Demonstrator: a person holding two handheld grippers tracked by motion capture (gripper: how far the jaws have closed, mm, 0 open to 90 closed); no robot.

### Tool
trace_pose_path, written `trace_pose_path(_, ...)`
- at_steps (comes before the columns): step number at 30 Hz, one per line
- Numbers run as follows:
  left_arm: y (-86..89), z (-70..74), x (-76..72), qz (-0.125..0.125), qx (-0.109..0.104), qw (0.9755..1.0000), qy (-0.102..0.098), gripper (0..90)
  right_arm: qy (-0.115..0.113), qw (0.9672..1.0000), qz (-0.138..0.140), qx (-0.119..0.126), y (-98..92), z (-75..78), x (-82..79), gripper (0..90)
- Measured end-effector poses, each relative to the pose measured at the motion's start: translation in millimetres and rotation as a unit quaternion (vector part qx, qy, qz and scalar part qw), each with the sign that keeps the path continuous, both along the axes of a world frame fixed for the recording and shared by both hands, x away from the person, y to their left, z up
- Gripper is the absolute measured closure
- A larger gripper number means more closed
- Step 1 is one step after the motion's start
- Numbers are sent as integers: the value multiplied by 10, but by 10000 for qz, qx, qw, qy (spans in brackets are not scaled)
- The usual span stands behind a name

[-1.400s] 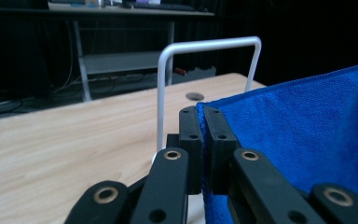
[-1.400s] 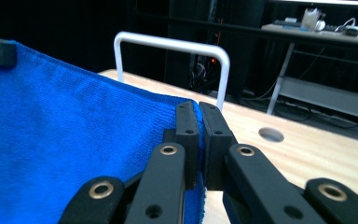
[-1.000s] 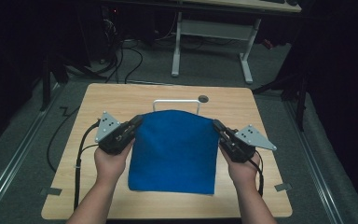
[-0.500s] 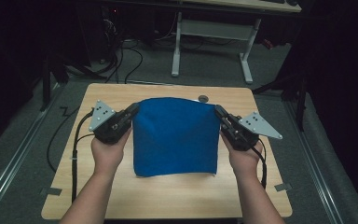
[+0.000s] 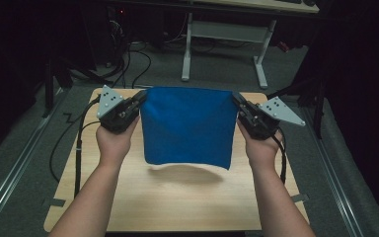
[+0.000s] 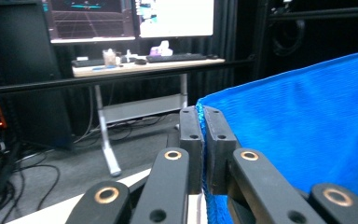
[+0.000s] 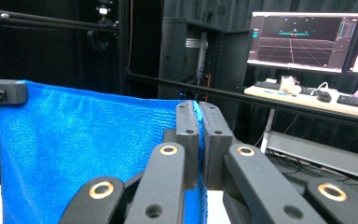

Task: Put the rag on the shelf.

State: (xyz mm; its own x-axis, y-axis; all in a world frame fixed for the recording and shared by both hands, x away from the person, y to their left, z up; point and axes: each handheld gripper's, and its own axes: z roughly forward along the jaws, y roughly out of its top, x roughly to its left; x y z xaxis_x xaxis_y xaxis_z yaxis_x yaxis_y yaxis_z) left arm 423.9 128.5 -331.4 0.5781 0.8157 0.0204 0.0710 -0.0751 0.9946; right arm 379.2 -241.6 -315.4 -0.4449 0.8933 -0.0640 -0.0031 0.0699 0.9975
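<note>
Over the far-left part of the table (image 5: 177, 197), left gripper (image 5: 140, 98) has its jaws clamped tight on the top left corner of the blue cloth (image 5: 187, 126). Cloth hangs spread between both grippers, lifted clear of the wood, lower edge free above the table's middle with its shadow beneath. Top edge sits near the far edge. On the far-right side, right gripper (image 5: 237, 99) pinches the top right corner, jaws closed on the fabric. Both hands hold level with each other.
</note>
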Motion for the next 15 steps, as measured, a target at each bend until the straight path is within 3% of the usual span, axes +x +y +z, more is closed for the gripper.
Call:
trace_pose_path(6,-9,43,254,145,99,9998,-51,876,102,9999,-96,19,-40,46,259,882)
trace_pose_path(8,-42,47,394,221,219,9994,-116,876,204,9997,-151,27,-54,34,434,883)
trace_pose_path(11,-67,51,500,288,308,9990,-137,876,278,9994,-185,47,-58,28,556,883)
trace_pose_path(14,-84,54,642,361,346,9987,-61,875,428,9988,-193,100,-74,23,747,883)
trace_pose_path(15,-102,58,754,421,399,9983,75,875,495,9985,-245,47,-79,3,876,883)
